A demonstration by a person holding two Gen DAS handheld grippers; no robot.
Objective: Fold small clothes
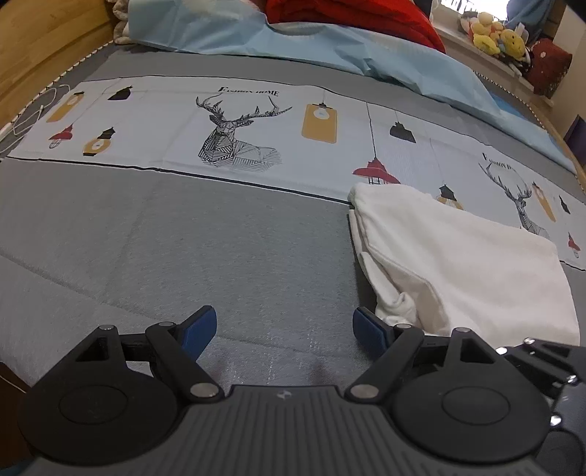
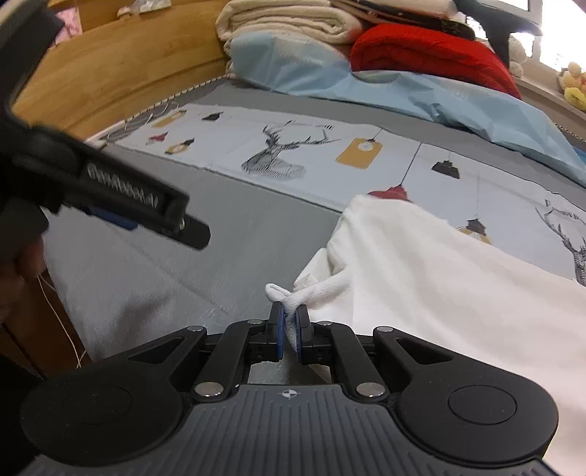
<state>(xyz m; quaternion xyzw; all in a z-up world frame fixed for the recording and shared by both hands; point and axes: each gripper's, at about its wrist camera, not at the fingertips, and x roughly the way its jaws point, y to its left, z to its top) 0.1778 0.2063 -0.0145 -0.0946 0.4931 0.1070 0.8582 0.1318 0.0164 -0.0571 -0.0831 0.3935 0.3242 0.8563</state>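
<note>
A white small garment (image 1: 461, 263) lies partly folded on the grey bed surface (image 1: 219, 249), its far edge over a printed deer cloth (image 1: 234, 131). My left gripper (image 1: 284, 324) is open and empty, just left of the garment's near corner. In the right wrist view my right gripper (image 2: 289, 329) is shut on a bunched corner of the white garment (image 2: 439, 278), which spreads to the right. The left gripper (image 2: 110, 205) shows blurred at the left of that view.
A light blue quilt (image 1: 329, 47) and a red blanket (image 2: 432, 51) lie at the far side of the bed. Folded cream blankets (image 2: 289, 22) sit by the wooden headboard (image 2: 121, 69). Plush toys (image 1: 494, 33) sit on a sill at the far right.
</note>
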